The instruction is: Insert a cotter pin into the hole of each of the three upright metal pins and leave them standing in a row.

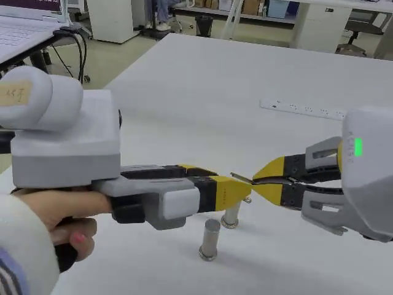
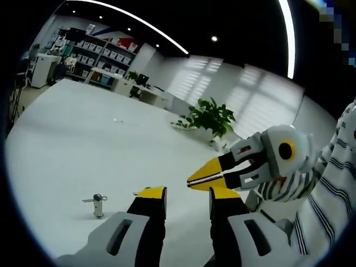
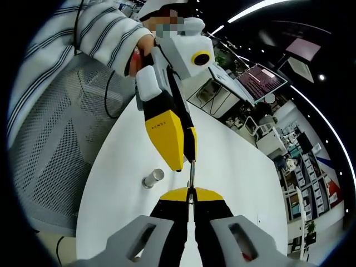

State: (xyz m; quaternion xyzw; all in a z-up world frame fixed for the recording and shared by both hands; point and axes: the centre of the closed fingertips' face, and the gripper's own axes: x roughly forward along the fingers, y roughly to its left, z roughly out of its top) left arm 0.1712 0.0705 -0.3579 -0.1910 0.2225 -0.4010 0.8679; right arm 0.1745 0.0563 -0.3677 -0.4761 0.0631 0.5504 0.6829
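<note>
My right gripper (image 1: 253, 179) (image 3: 191, 194) is shut on a thin cotter pin (image 1: 241, 178) (image 3: 191, 177), which points toward the left gripper's jaws. My left gripper (image 1: 234, 189) (image 2: 188, 194) comes in from the left, held by a hand; its yellow jaws stand apart with nothing between them. The right gripper (image 2: 190, 181) hangs just ahead of them. One upright metal pin (image 1: 209, 239) (image 3: 151, 179) stands on the white table in front. Another metal pin (image 1: 231, 215) stands just under the left jaw tips. A metal pin with a cotter pin through it (image 2: 98, 204) stands off to the left.
The white table (image 1: 202, 98) stretches far and wide. A white power strip (image 1: 301, 110) lies at the back right. A laptop (image 1: 24, 24) sits on a stand at the far left. A mesh chair (image 3: 55, 139) stands off the table's edge.
</note>
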